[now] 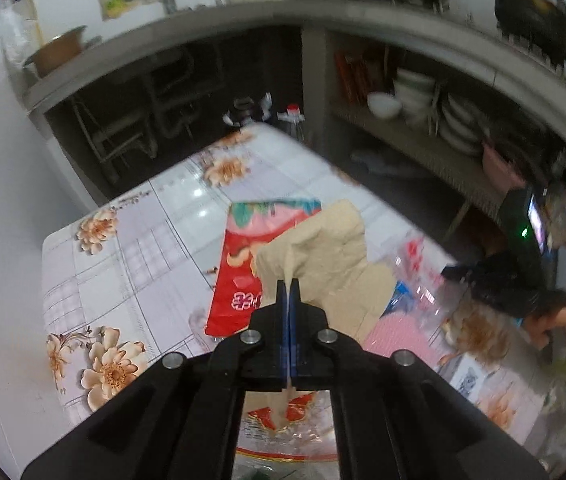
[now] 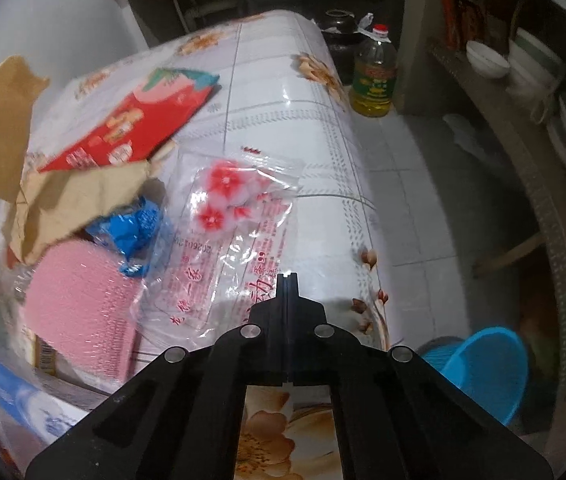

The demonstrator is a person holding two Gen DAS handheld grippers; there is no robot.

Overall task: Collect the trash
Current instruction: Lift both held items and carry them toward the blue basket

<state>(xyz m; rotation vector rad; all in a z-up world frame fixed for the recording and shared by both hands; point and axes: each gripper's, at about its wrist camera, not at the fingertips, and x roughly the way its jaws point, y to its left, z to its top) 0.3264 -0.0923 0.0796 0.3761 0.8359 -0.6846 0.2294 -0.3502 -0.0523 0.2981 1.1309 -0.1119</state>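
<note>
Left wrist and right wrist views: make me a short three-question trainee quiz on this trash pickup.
1. True or false: the left gripper is shut on torn brown paper.
2. The basket on the floor is: A blue, B green, C red.
3. Fill in: the red-capped oil bottle stands on the ____.
Key: 1 true; 2 A; 3 floor.
</note>
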